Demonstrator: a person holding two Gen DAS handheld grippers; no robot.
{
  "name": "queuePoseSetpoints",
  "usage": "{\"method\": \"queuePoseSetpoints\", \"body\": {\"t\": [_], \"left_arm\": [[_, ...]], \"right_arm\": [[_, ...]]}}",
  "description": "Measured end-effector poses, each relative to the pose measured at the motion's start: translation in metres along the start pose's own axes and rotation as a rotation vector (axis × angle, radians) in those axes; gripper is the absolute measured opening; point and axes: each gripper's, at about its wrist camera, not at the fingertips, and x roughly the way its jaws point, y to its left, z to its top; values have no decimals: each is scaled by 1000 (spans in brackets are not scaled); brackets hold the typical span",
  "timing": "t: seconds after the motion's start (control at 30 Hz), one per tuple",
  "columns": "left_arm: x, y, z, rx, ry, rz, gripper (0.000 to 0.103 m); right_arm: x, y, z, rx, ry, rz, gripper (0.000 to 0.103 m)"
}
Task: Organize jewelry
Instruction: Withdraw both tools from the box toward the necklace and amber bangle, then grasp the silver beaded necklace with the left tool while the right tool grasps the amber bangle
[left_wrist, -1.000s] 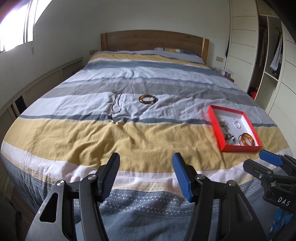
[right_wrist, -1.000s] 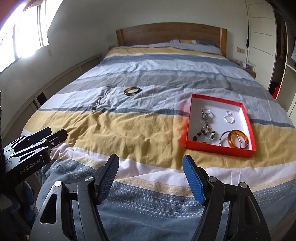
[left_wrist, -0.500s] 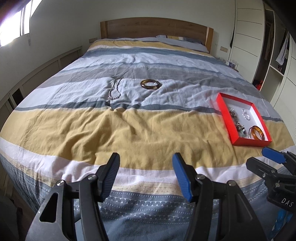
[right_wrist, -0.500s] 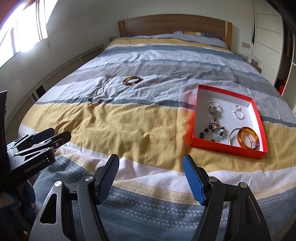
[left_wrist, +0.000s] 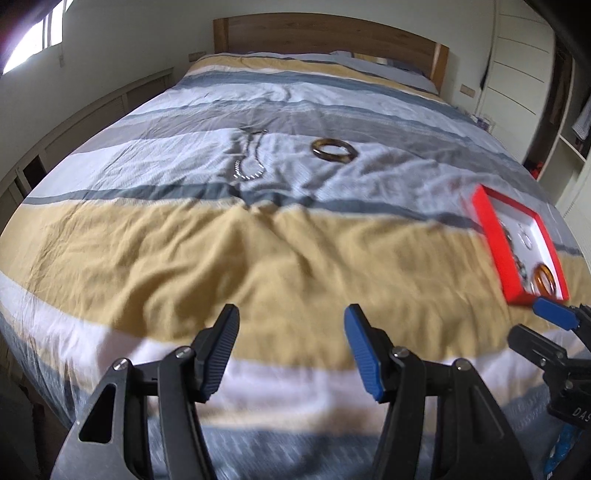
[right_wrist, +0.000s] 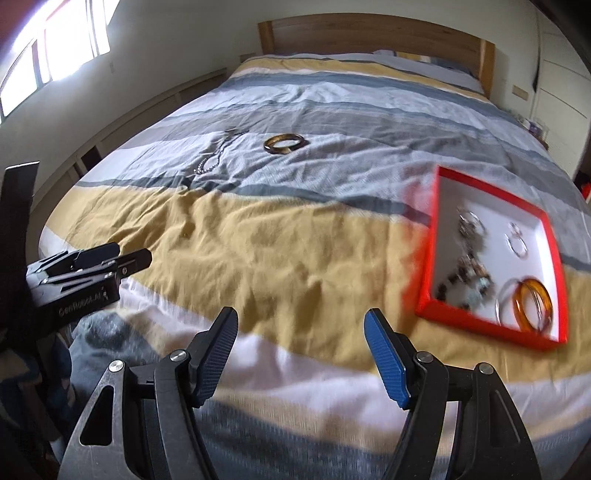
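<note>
A brown bangle (left_wrist: 333, 150) (right_wrist: 285, 143) and a silver bead necklace (left_wrist: 248, 162) (right_wrist: 214, 155) lie on the striped bedcover, well beyond both grippers. A red tray (left_wrist: 495, 243) (right_wrist: 428, 258) with a white floor sits to the right; in it are an orange bangle (right_wrist: 533, 304), rings and a beaded piece. My left gripper (left_wrist: 291, 350) is open and empty above the bed's near yellow and white stripes. My right gripper (right_wrist: 301, 354) is open and empty too, left of the tray's near corner. Each gripper shows at the edge of the other's view.
The bed (left_wrist: 258, 258) fills both views, with a wooden headboard (left_wrist: 332, 33) and pillows at the far end. A low wall ledge (left_wrist: 92, 110) runs along the left. White wardrobes (left_wrist: 524, 74) stand at the right. A window (right_wrist: 62, 37) is at upper left.
Both grippers have moved forward and lower over the bed; the jewelry and the red tray now look closer and larger. Neither gripper's opening has changed.
</note>
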Motion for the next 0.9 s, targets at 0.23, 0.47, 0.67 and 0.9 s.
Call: {"method": "queuePoseSetpoints", "body": {"t": [0.23, 0.47, 0.67, 0.9], "left_arm": [[43, 33, 62, -24, -19, 14, 57], [106, 49, 135, -14, -41, -21, 57], [172, 58, 174, -30, -11, -29, 57], [219, 66, 180, -15, 25, -34, 57]], "right_arm": [[35, -2, 60, -28, -29, 31, 68], [88, -11, 133, -37, -63, 52, 61], [148, -18, 196, -36, -74, 71, 58], [221, -22, 236, -3, -33, 85, 52]]}}
